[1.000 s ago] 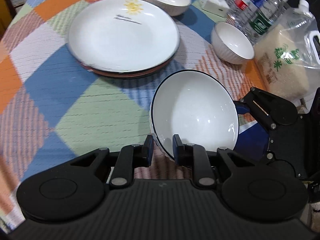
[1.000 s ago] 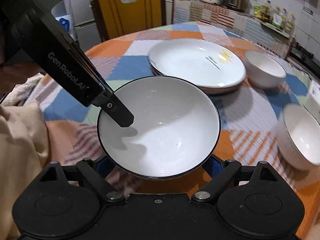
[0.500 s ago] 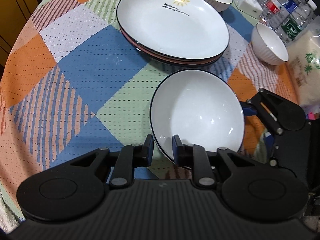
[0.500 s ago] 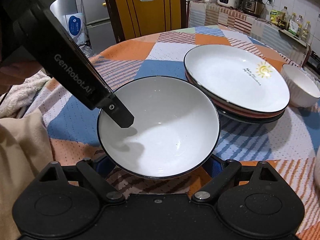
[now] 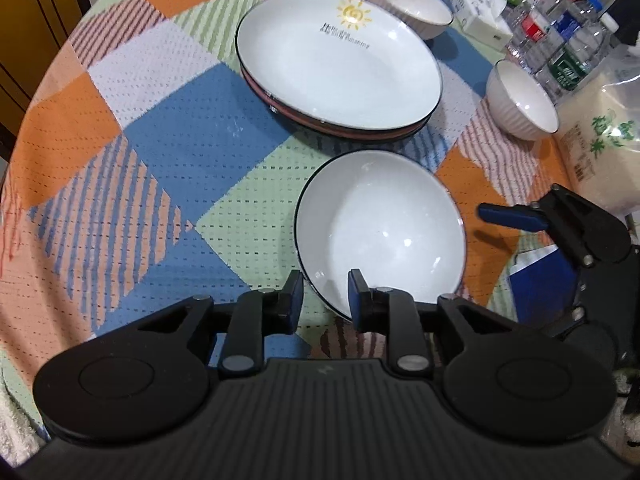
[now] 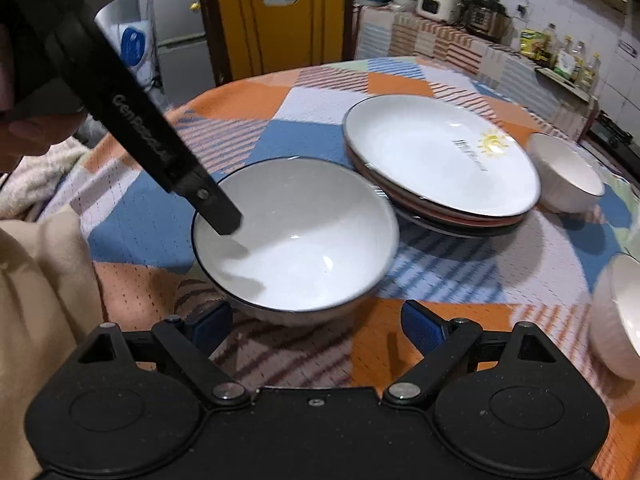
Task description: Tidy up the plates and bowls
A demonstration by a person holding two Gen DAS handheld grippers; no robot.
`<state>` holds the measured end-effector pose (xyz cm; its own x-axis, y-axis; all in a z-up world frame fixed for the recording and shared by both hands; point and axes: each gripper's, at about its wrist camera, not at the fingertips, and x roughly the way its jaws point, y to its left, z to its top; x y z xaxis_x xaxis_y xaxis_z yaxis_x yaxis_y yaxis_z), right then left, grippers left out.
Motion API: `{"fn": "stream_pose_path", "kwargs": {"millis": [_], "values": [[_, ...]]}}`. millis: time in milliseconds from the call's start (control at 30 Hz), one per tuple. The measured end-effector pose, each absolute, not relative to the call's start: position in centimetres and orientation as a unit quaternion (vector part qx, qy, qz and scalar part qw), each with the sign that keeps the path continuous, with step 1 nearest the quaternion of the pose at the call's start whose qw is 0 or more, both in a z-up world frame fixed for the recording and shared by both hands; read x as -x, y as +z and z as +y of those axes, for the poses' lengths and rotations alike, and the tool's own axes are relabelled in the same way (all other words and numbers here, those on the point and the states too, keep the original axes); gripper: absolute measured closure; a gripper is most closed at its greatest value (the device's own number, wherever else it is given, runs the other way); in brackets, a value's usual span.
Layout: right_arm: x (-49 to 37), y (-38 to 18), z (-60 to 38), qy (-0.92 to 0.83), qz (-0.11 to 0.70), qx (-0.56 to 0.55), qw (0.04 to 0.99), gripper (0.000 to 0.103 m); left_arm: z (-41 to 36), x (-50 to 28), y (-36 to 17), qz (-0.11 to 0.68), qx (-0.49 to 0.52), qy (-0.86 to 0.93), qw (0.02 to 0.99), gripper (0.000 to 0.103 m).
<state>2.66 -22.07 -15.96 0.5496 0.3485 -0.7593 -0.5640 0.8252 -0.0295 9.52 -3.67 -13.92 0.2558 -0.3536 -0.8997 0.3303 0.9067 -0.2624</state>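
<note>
A white black-rimmed bowl (image 5: 380, 232) sits low over the checked tablecloth; I cannot tell if it touches. My left gripper (image 5: 325, 300) is shut on its near rim, one finger inside and one outside. It shows in the right wrist view (image 6: 296, 240) with the left finger (image 6: 216, 208) inside it. My right gripper (image 6: 316, 328) is open, its blue pads apart just short of the bowl. A stack of plates (image 5: 340, 64) topped by a white sun-print plate lies beyond the bowl (image 6: 440, 160).
Two small white ribbed bowls (image 5: 412, 8) (image 5: 520, 100) stand beyond and right of the stack. Water bottles (image 5: 560, 40), a tissue box (image 5: 480, 16) and a rice bag (image 5: 600, 148) crowd the far right. A yellow chair (image 6: 276, 24) stands behind the table.
The right gripper has let go of the bowl and drawn back. The bowl, held by the left gripper, has come down toward the cloth beside the plate stack.
</note>
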Motion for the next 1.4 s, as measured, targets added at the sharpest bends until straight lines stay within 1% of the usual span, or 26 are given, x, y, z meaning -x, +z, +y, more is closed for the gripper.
{"fn": "stream_pose_path", "kwargs": {"millis": [333,433,533,767,867,933,1067,1267,1400], "values": [[-1.3,-12.1,-30.1,0.153,0.336,0.017,0.929,0.009,-6.2,-8.5,-8.0,0.515,0.009,-0.246,0.821,0.08],[-1.2,-11.9,-32.1,0.113,0.328,0.008,0.938,0.009,-8.2,-8.7,-7.0,0.501,0.006,-0.258,0.826,0.079],[-1.4,-12.2,-33.2,0.075,0.326,0.03,0.942,0.009,-10.4,-9.1,-6.5,0.491,0.004,-0.267,0.829,0.079],[-3.7,-14.1,-35.7,0.016,0.359,0.028,0.933,0.009,-15.5,-10.3,-7.4,0.482,0.013,-0.287,0.827,0.073],[-4.7,-15.3,-36.1,0.004,0.373,0.031,0.927,0.009,-17.6,-11.3,-8.2,0.481,0.016,-0.292,0.826,0.067],[-5.6,-15.9,-36.6,0.002,0.376,0.012,0.927,0.009,-19.0,-11.9,-8.8,0.476,0.016,-0.293,0.829,0.062],[-7.1,-17.8,-37.4,-0.016,0.386,-0.007,0.923,0.009,-21.6,-13.6,-10.2,0.471,0.016,-0.293,0.832,0.062],[-8.0,-19.7,-38.7,-0.051,0.368,-0.037,0.928,0.009,-24.8,-16.0,-12.7,0.479,0.017,-0.297,0.826,0.062],[-8.5,-20.2,-38.7,-0.062,0.359,-0.031,0.931,0.009,-26.6,-17.3,-14.5,0.488,0.018,-0.295,0.821,0.062]]}}
